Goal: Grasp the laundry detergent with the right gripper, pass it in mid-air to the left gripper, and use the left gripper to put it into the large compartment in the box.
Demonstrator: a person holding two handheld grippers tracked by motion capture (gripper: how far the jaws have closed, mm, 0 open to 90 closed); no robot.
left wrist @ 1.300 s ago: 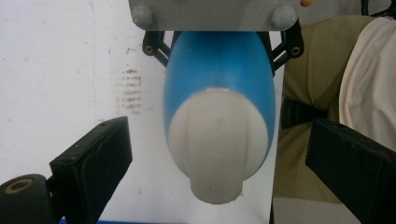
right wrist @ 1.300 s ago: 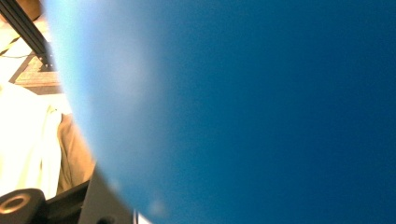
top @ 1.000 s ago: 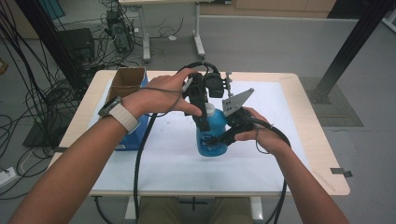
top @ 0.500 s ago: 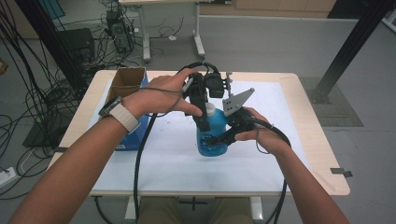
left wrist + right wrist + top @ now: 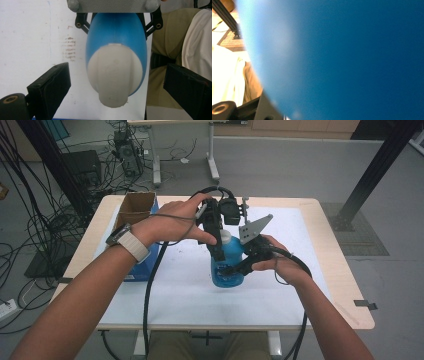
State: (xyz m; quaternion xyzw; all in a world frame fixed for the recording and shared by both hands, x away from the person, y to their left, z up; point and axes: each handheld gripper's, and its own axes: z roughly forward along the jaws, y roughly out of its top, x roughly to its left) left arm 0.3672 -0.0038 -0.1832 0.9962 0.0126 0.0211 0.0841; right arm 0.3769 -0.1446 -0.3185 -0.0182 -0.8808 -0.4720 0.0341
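Bottle [image 5: 227, 265] and both grippers [image 5: 220, 252] [image 5: 235, 267] unmoved, right grip unchanged.

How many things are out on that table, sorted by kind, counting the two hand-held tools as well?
Blue bottle with a white cap: 1
Cardboard box: 1
Blue box: 1
White sheet on the table: 1
Hand-held grippers, left gripper and right gripper: 2
Total: 6
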